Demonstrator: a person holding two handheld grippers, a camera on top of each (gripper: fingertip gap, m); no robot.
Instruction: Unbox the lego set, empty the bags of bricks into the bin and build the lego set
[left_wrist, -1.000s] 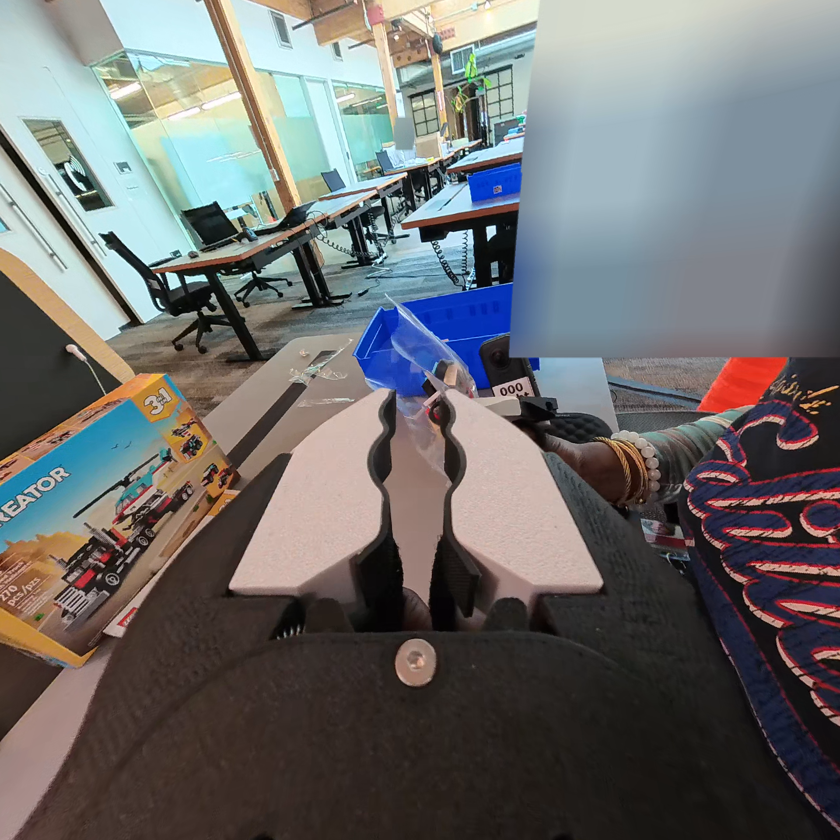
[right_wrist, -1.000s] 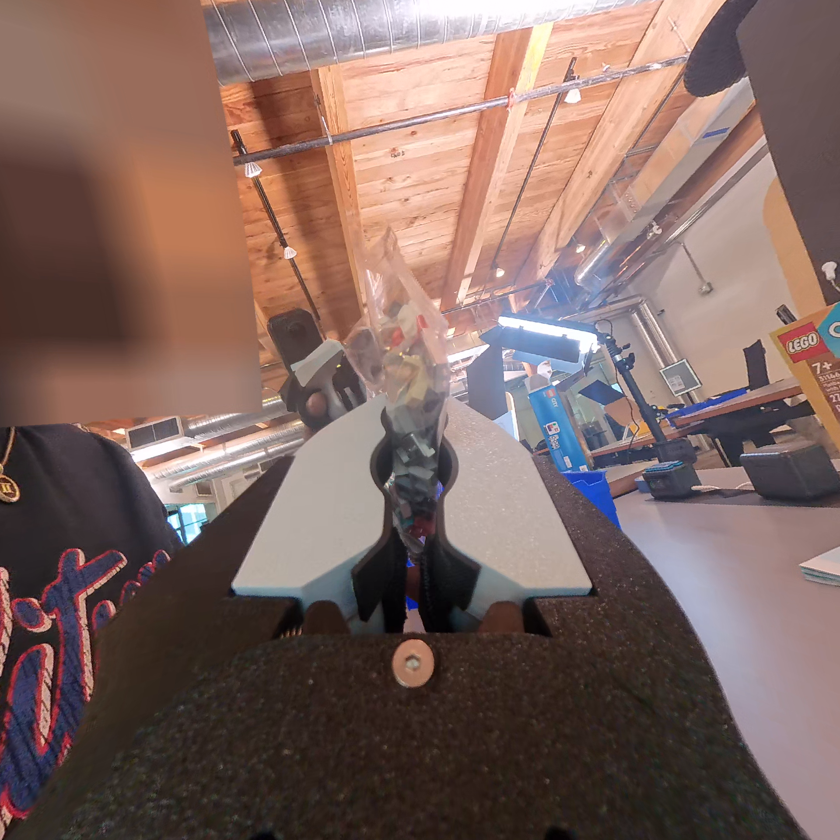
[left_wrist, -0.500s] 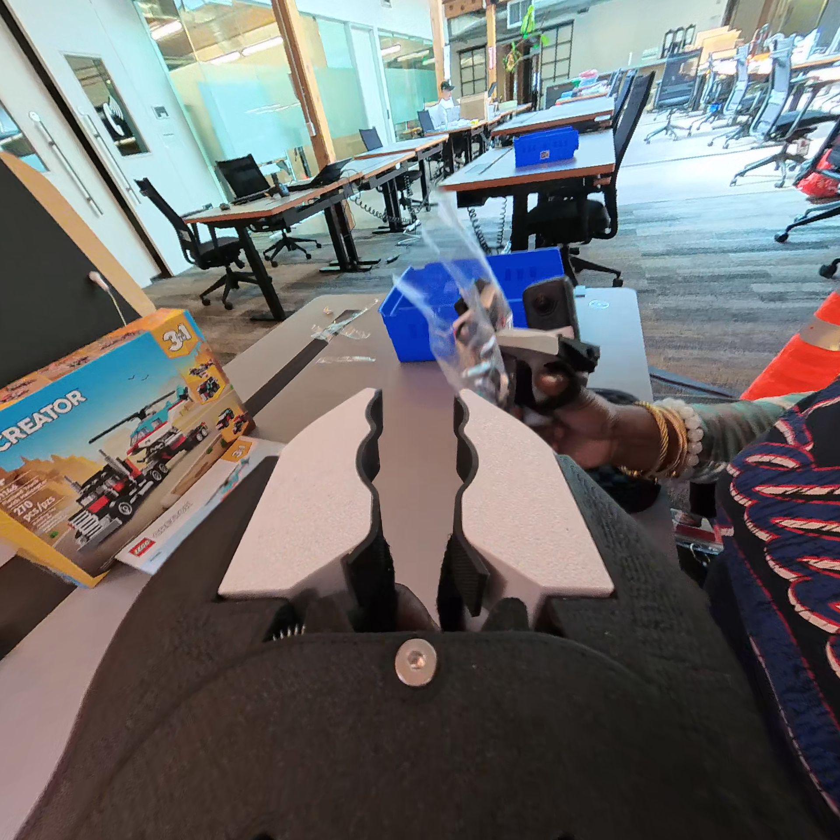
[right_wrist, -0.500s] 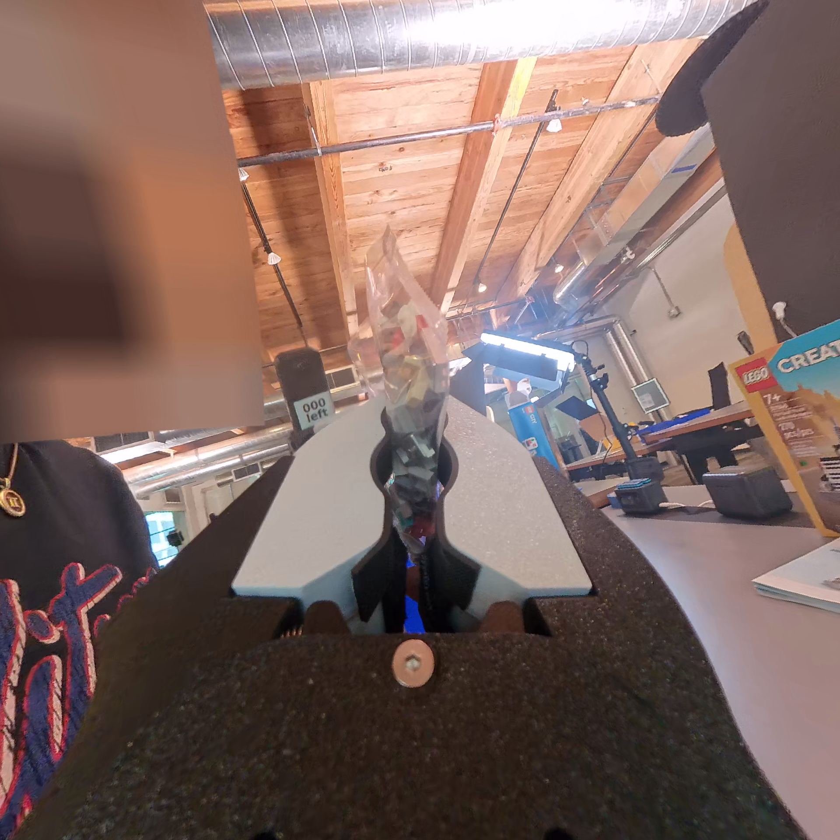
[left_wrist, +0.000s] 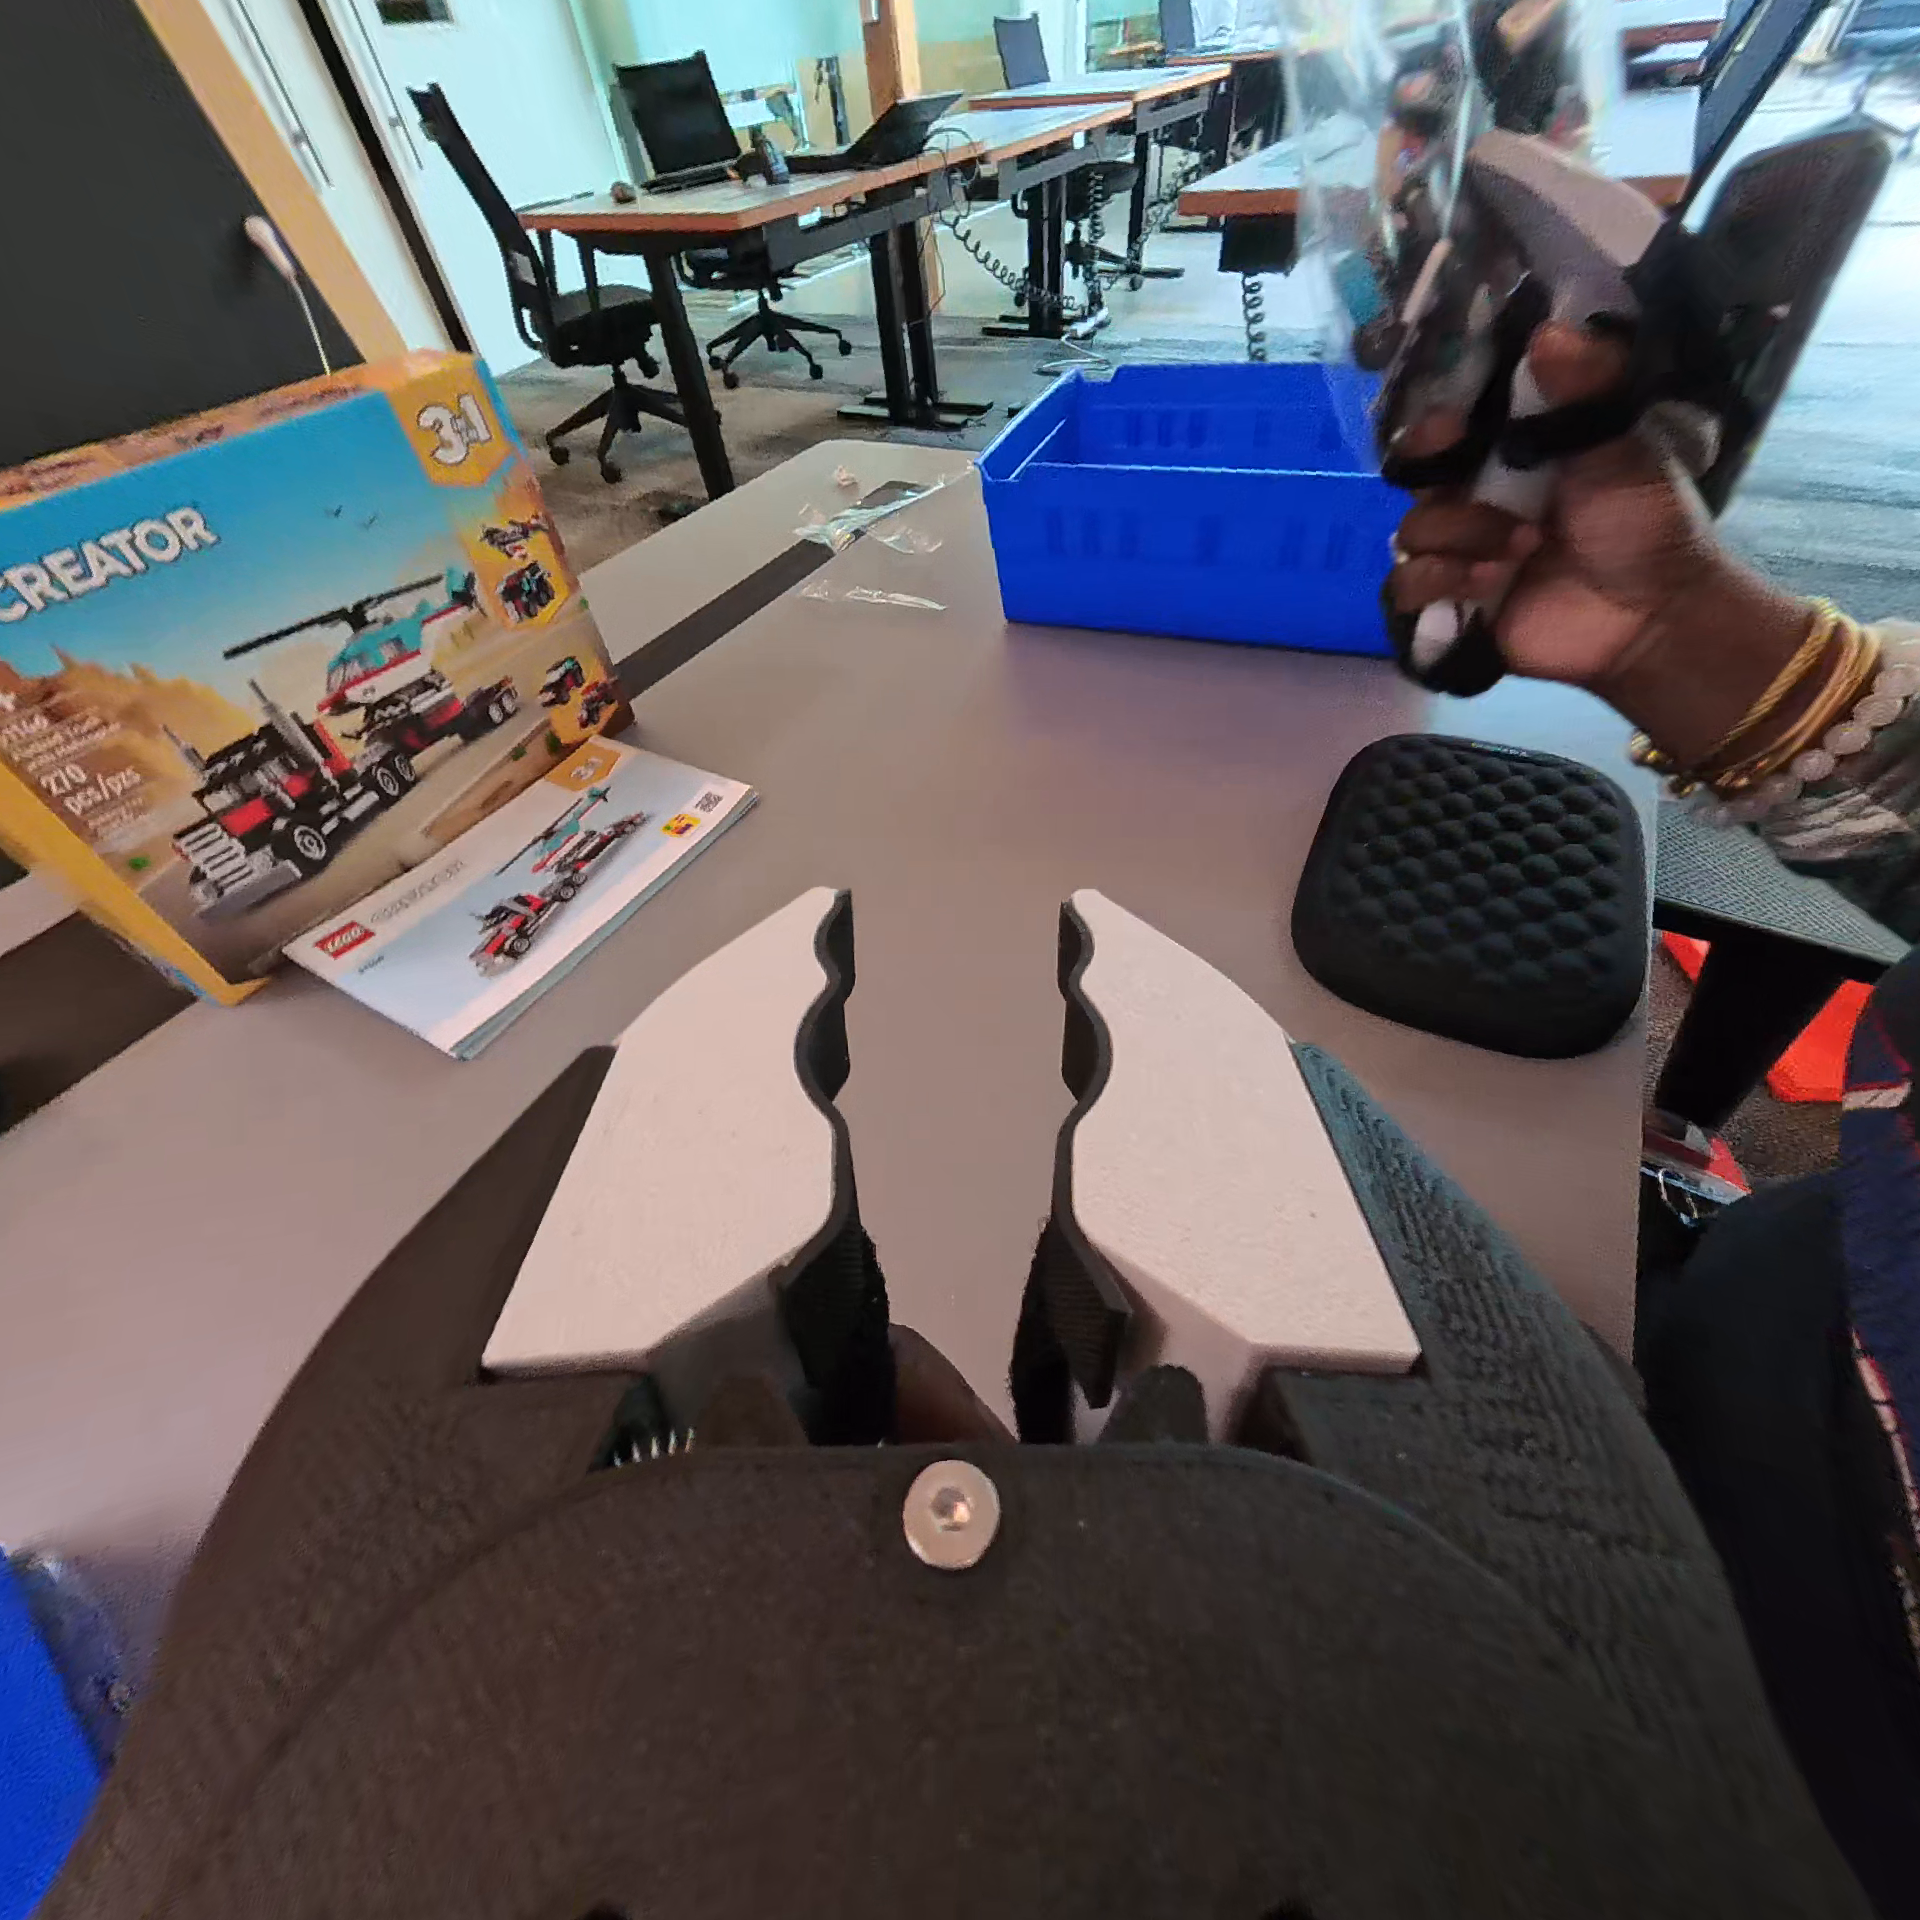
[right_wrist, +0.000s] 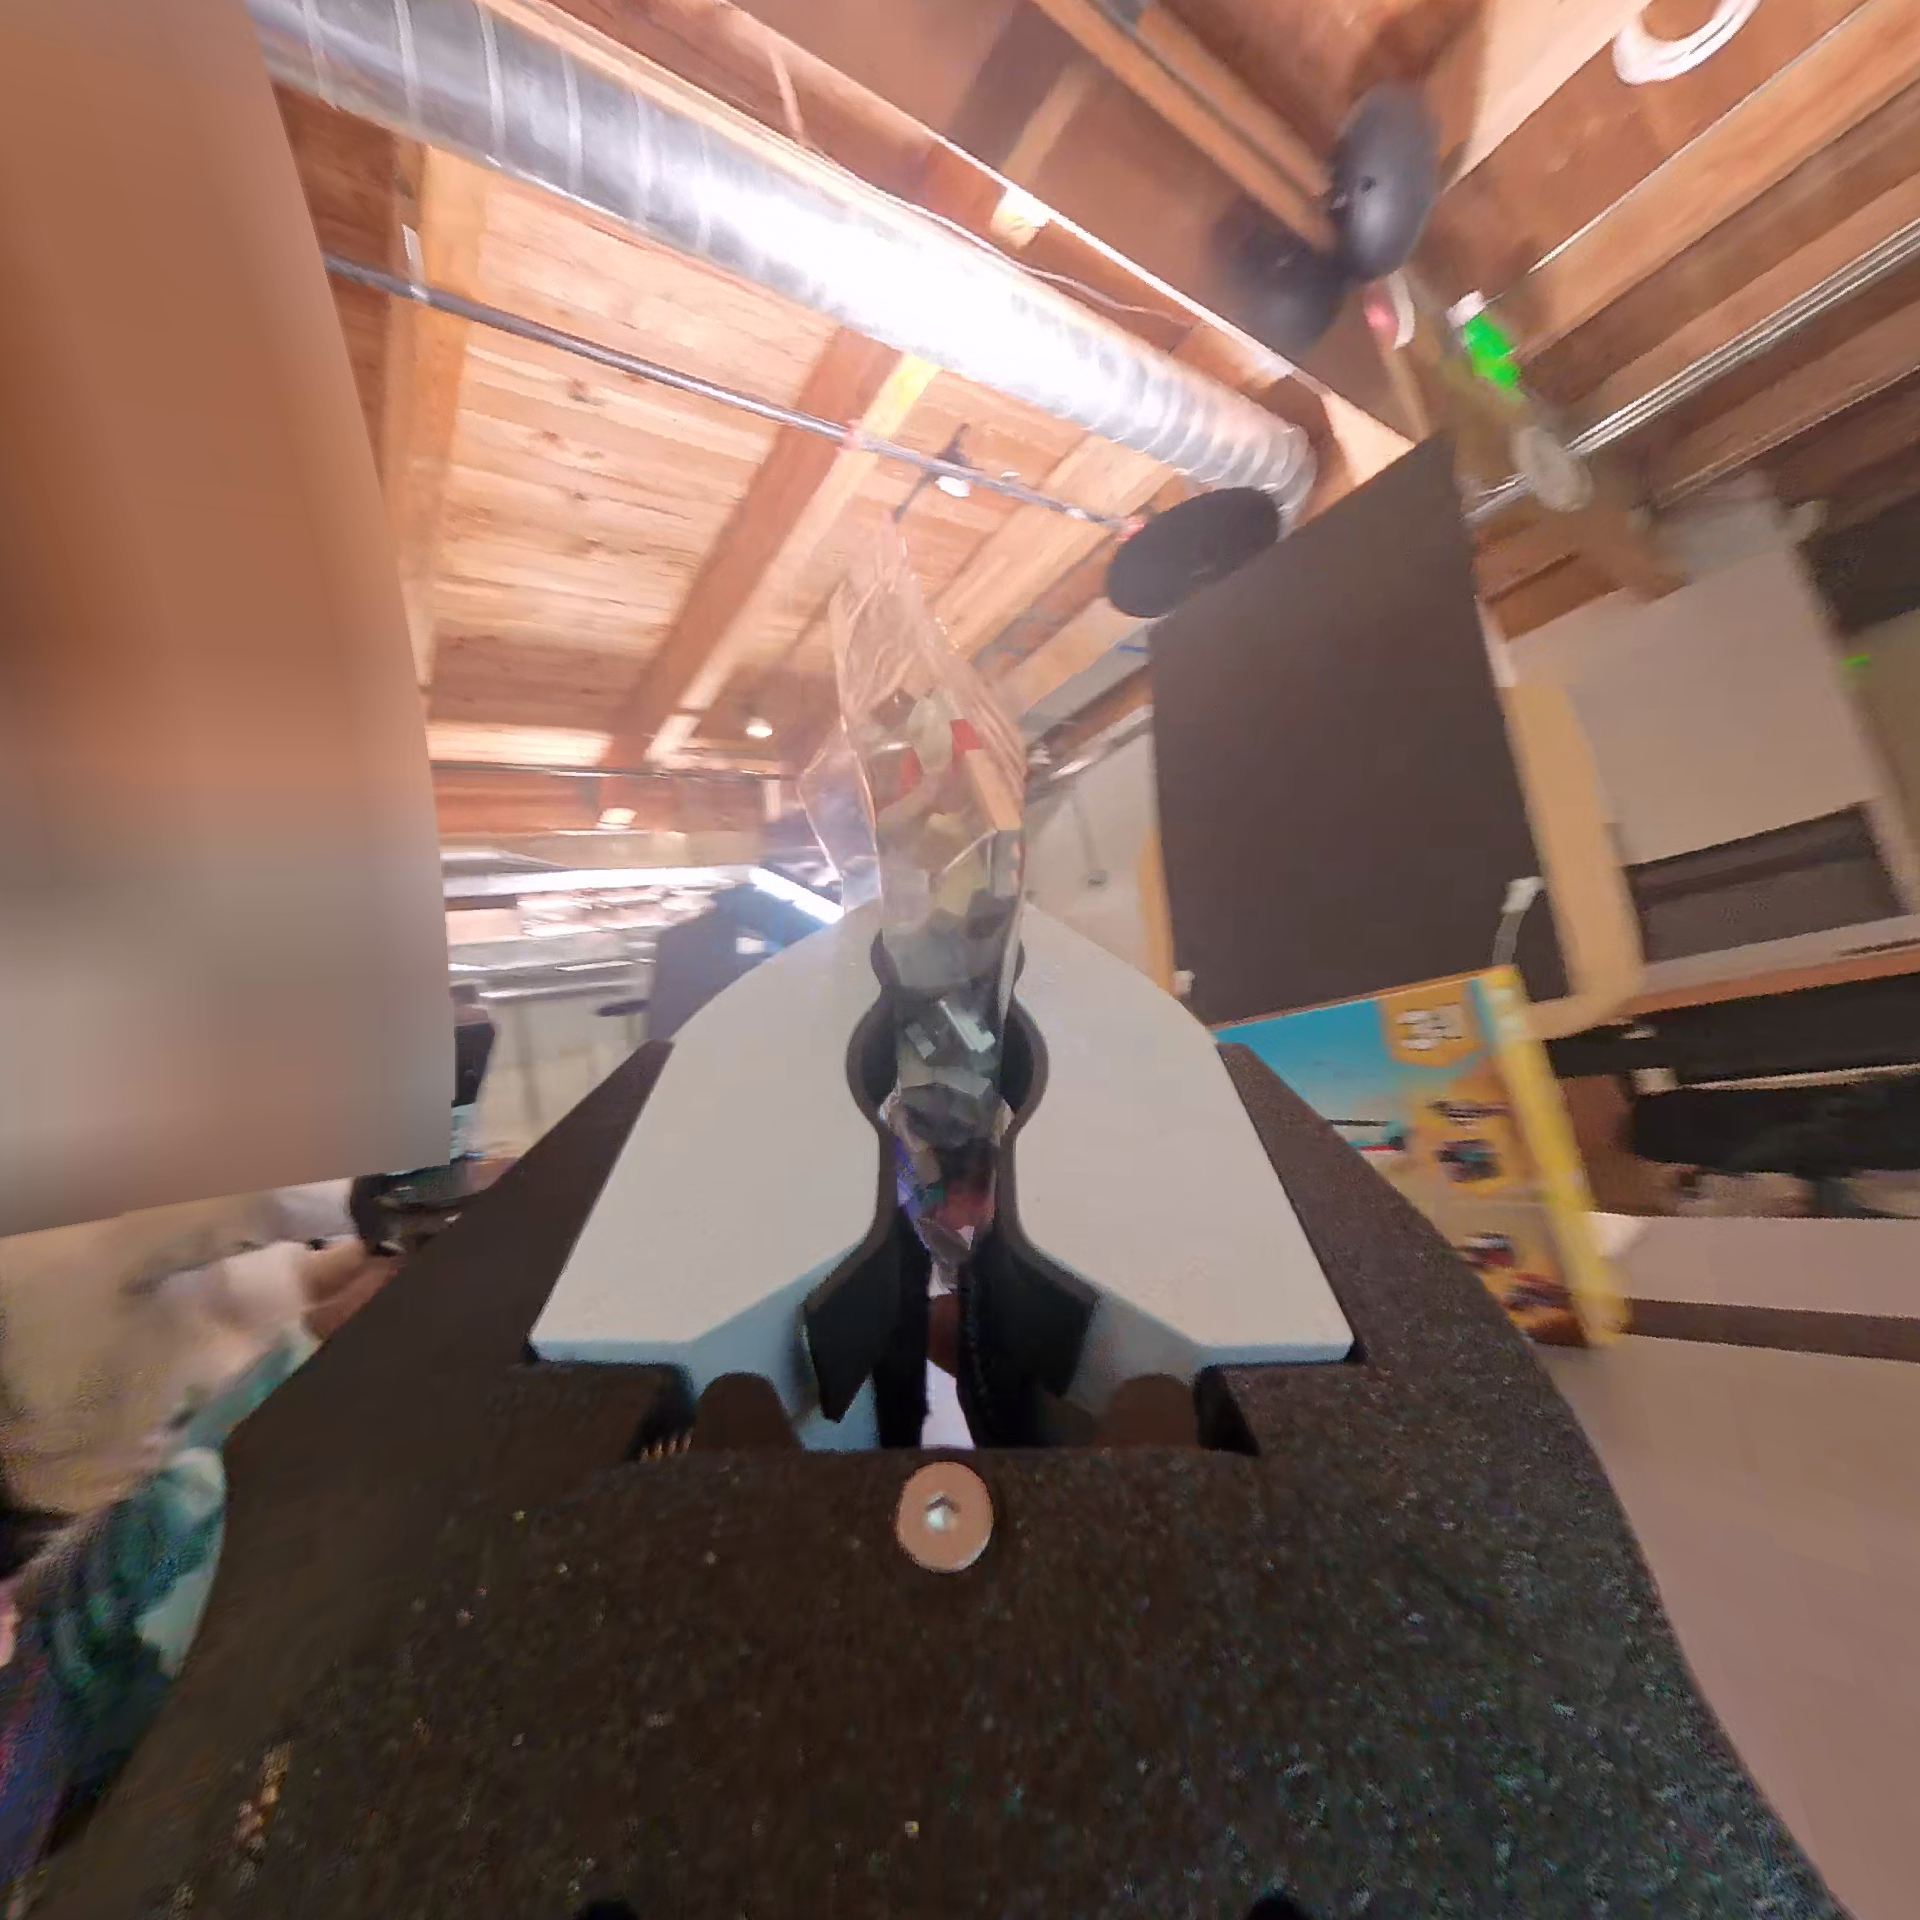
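My right gripper (right_wrist: 948, 940) is shut on a clear bag of bricks (right_wrist: 928, 800) that stands up between its jaws toward the ceiling. In the left wrist view the right gripper (left_wrist: 1496, 260) is held high at the upper right, above the blue bin (left_wrist: 1184, 540), with the bag (left_wrist: 1361, 156) blurred beside it. My left gripper (left_wrist: 956, 920) is open and empty, low over the grey table (left_wrist: 935, 748). The lego box (left_wrist: 270, 675) stands at the left with the instruction booklet (left_wrist: 520, 894) flat in front of it. The box also shows in the right wrist view (right_wrist: 1455, 1143).
A black padded square (left_wrist: 1470, 894) lies on the table at the right, near the person's wrist with bracelets (left_wrist: 1756, 707). Scraps of clear plastic (left_wrist: 873, 540) lie left of the bin. Office desks and chairs stand beyond the table.
My left gripper let go of the bag, opened and dropped back low over the table. My right gripper lifted the bag up and to the right, above the bin.
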